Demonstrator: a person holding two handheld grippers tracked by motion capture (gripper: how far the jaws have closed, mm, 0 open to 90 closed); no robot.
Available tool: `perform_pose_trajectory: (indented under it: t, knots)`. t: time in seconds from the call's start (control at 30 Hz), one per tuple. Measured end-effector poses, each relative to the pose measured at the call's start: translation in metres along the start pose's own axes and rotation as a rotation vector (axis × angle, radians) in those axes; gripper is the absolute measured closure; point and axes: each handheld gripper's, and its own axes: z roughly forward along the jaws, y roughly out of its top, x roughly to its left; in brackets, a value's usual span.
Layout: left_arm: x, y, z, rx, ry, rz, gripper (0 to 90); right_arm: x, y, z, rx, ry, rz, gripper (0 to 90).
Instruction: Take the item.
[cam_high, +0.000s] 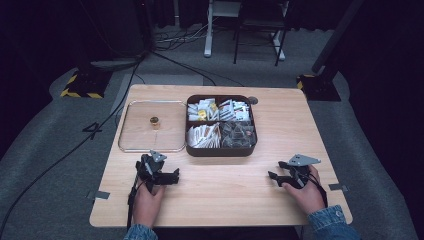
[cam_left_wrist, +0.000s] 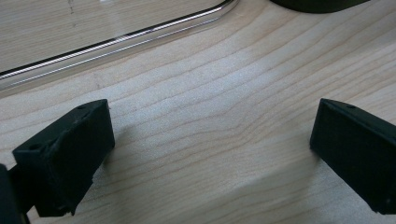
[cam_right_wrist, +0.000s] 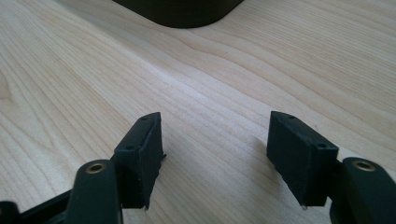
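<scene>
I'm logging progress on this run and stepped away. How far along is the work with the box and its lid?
Done: the clear lid already lies flat on the table, left of the open compartment box. In hand: nothing; the left gripper and right gripper rest open on bare wood. Left: apparently everything else, since the packets sit untouched in their compartments.

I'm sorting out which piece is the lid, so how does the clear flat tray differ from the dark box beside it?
The clear tray is see-through, shallow and metal-rimmed; the dark box is opaque brown with taller walls. The clear tray has one undivided surface with a small gold knob at its middle; the dark box is split into four compartments packed with packets. Both are roughly square with rounded corners, similar in size, and sit side by side on the table.
</scene>
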Motion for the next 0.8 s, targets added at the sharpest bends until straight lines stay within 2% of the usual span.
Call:
perform_pose_trajectory:
  t: [0.63,0.8]
  knots:
    - [0.0010,0.0024,0.0020,-0.002,-0.006,0.009,0.1,0.0001,0.0001,0.0000,0.001,0.001,0.000,36.3]
    - [0.0010,0.0024,0.0020,-0.002,-0.006,0.009,0.1,0.0001,-0.0007,-0.0013,-0.005,0.003,0.005,42.5]
